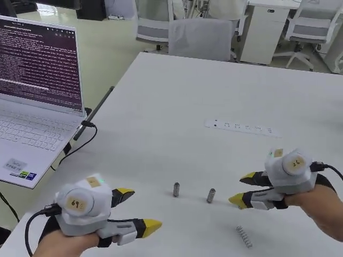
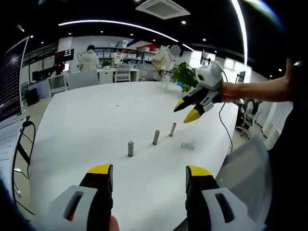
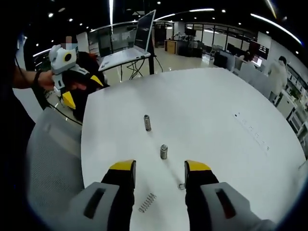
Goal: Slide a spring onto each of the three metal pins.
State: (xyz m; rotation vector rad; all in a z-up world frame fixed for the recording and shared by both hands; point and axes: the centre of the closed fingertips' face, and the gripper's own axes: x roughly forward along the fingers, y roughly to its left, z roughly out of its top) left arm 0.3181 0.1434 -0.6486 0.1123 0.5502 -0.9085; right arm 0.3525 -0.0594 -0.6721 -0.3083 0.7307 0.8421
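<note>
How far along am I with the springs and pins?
Done, it seems: the first pin and second pin look coiled, as if already wearing springs. In hand: nothing; the left gripper and right gripper are open and empty. Left: the third pin looks bare, and one spring lies loose on the table near the right gripper.

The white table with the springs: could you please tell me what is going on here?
A person holds a two-jaw gripper in each hand over the white table. The left gripper and the right gripper both have their jaws open and hold nothing. Two upright pins seem to carry springs already; a third pin, thinner, looks bare. A loose spring lies flat on the table near the right gripper, probably meant for that pin.
</note>
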